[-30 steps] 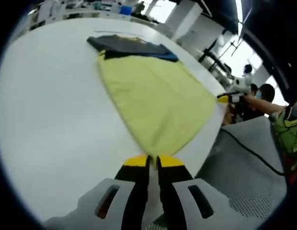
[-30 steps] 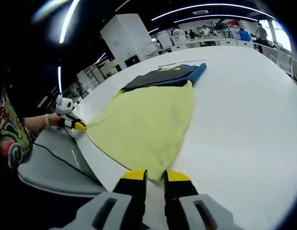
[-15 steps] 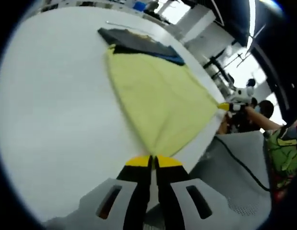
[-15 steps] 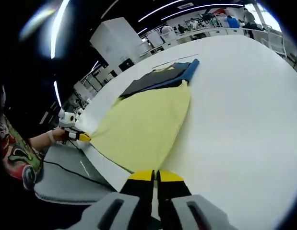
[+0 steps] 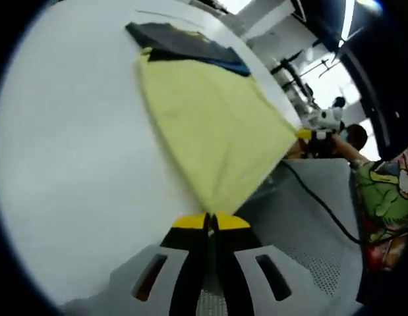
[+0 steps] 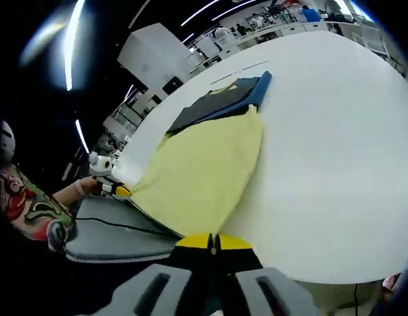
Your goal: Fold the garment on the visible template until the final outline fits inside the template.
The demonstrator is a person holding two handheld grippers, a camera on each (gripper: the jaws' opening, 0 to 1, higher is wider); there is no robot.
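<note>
A yellow garment lies stretched over the white table, its far end against a dark template with a blue edge. My left gripper is shut on one near corner of the garment. The right gripper pinches the other near corner, out past the table's edge. In the right gripper view the yellow garment runs from my shut right gripper up to the dark template. The left gripper holds the far corner there.
A grey padded surface with a black cable sits below the table's near edge, also seen as a grey pad. A person's patterned sleeve is at the side. Broad bare table lies beside the garment.
Both pairs of jaws closed fully on the garment's near corners. The near edge has been drawn back, and it now reaches past the table's edge over the grey surface.
</note>
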